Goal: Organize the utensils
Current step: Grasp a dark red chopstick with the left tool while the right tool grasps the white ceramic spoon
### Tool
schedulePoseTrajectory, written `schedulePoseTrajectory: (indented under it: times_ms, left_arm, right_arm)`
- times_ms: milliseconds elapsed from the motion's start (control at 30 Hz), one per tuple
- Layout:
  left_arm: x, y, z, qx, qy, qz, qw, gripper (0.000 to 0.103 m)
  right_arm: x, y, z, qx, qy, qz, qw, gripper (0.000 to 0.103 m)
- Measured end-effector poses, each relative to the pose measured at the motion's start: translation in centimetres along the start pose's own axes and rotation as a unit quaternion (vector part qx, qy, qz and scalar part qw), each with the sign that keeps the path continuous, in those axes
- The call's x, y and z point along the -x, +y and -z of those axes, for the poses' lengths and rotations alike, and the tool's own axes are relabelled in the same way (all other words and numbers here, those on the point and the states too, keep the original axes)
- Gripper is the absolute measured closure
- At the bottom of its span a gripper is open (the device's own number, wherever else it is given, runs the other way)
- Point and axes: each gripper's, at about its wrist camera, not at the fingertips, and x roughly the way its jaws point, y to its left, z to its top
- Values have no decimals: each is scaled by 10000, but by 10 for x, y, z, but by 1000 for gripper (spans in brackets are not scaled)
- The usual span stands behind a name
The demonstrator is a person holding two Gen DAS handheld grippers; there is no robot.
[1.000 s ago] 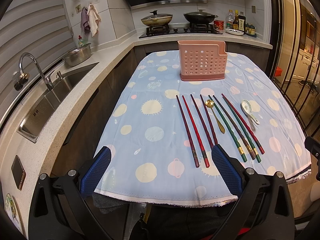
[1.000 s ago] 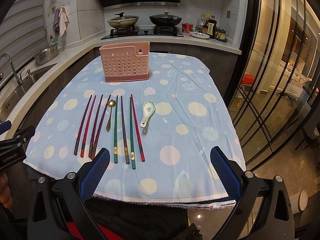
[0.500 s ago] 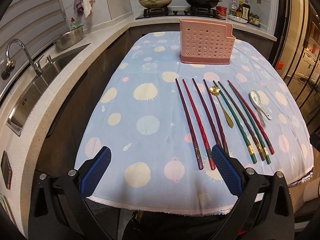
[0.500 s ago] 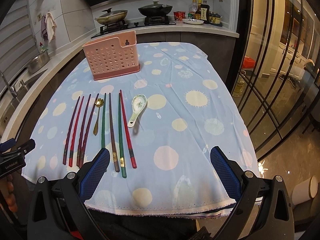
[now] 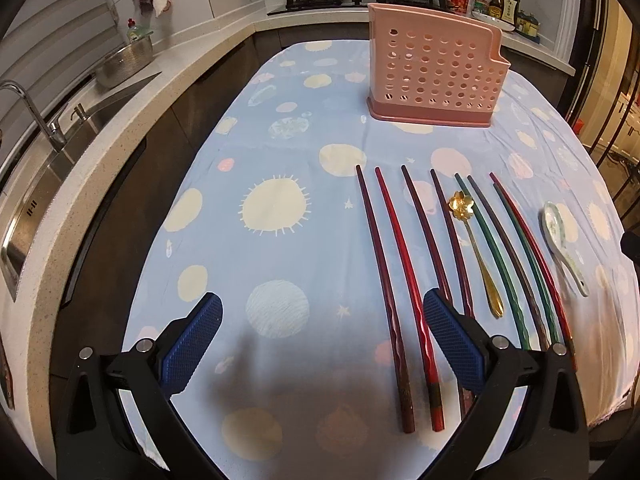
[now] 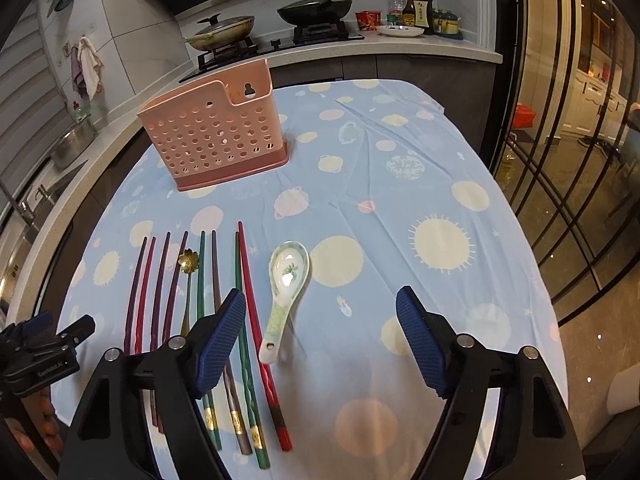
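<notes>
Pink holder's keyhole slot (image 6: 249,90) seen from right only. Both tongs (image 5: 322,344) (image 6: 320,344) released above blue dotted table (image 5: 280,240); kitchen beyond.

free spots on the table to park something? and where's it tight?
Bare cloth right of the ceramic spoon to the table edge, and left of the chopsticks toward the sink side. Tight: the chopstick row with the gold spoon; narrower strip before the holder.

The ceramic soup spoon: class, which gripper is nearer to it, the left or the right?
Right. The right gripper hangs open just above the ceramic soup spoon, its handle between the fingers. The left gripper hovers over the leftmost chopsticks, across the row.
</notes>
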Motion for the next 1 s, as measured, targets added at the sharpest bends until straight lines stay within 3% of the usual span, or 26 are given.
schedulePoseTrajectory:
  times_ms: [433,700,1000]
  left_arm:
    - [-50,-1,-14,15,391,128,9992,7]
    - [-59,-2,3,-114,724,427,9964,22]
    - [-50,0,18,-189,803,646,9945,29]
  right_arm:
    - [-72,4,-18,-217,548,-194,9981,74]
    - [-86,4,-2,-327,884,-352,9949,82]
    - [-77,0,11,-396,946,-406,9939,87]
